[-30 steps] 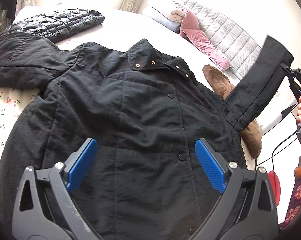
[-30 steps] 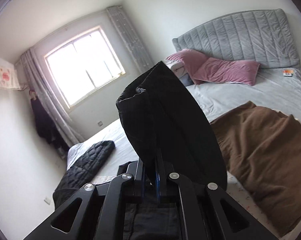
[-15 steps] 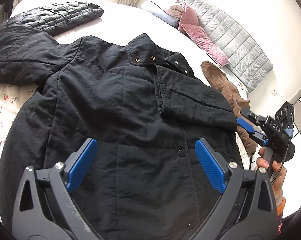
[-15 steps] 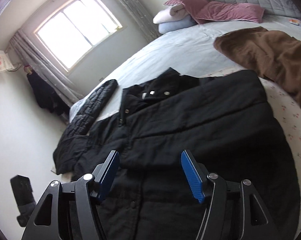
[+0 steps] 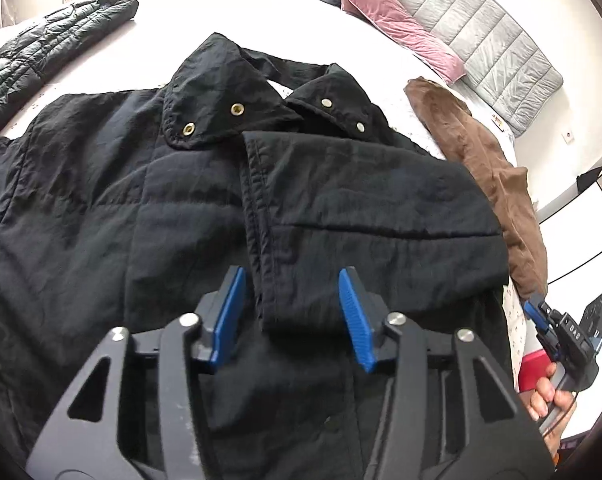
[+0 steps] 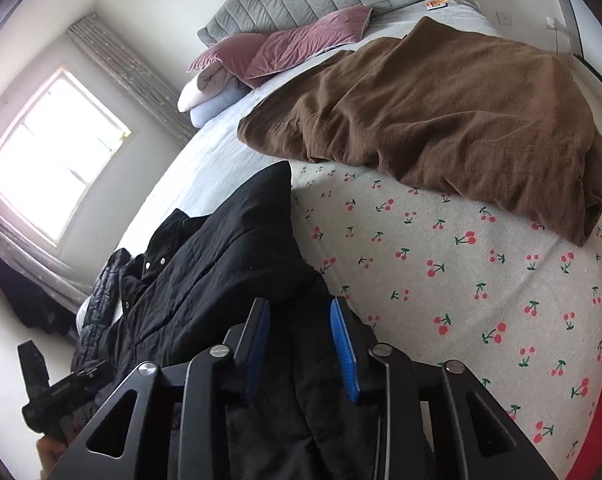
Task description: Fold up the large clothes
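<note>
The left gripper (image 5: 291, 312) has its fingers (image 5: 229, 316) parted and empty around the folded sleeve (image 5: 365, 216) cuff. The right gripper (image 6: 301, 346) fingers (image 6: 343, 344) are likewise parted, gripping nothing, over the black jacket (image 5: 113, 200) edge. The jacket lies flat on the bed (image 6: 441, 280), beside a brown blanket (image 6: 441, 100).

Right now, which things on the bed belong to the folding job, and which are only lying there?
Job:
black jacket, its sleeve folded across the chest
left gripper
right gripper

Lying about:
brown blanket
quilted black jacket
pink pillows
</note>
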Demonstrator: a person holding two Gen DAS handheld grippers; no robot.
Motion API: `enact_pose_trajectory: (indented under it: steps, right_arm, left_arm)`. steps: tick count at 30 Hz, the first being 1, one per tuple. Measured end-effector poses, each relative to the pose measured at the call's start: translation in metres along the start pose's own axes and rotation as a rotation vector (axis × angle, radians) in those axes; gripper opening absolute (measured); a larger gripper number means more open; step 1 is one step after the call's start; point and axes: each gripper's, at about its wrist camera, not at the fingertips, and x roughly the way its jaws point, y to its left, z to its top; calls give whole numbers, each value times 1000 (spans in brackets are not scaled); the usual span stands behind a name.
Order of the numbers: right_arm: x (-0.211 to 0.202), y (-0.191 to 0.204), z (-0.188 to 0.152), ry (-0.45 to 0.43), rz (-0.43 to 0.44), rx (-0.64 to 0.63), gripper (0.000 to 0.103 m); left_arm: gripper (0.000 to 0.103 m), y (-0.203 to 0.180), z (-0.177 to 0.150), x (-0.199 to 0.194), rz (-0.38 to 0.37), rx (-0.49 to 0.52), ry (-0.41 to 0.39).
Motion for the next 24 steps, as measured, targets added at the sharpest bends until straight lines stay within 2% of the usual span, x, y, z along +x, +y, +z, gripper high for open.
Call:
enact_pose_trajectory:
  steps: [2,4,6,7,8,10,12,15,17,19,21,24]
  right_arm:
    - [14,8,4,18,66,-9,26]
    - [34,20,4,80,140,-30,23]
    - [57,26,2,135,149,-62,22]
    - [65,24,1,141,122,-74,21]
    - [70,14,4,124,98,-44,19]
    - [76,-26,8,113,70,119,20]
    - [72,-47,8,113,123,186,20]
    - [47,-33,15,52,36,101,25]
    - [32,-26,21,-1,68,108,25]
    - [28,-12,25,-30,91,70,25]
    - [37,10,23,-28,89,-27,25]
    - [65,26,12,23,64,-105,25]
  left_arm:
    - [48,-8,5,12,-44,-6,-31]
    - [48,-16,5,29,-91,-3,-32]
    - [48,-24,2,49,-96,31,-9]
    - [48,-28,-1,60,-82,57,4]
    - [48,-30,-6,68,-72,87,12]
    - [50,-35,-16,73,-67,162,-27]
    - [50,-41,-25,71,-37,247,-61]
    - [55,-54,-26,60,7,326,-52]
    - [55,-60,-23,51,-22,359,-71]
    - [57,-60,-21,46,-48,349,-90]
    - [59,-59,-21,52,-86,335,-70]
    - [59,-54,-26,71,-89,331,-36]
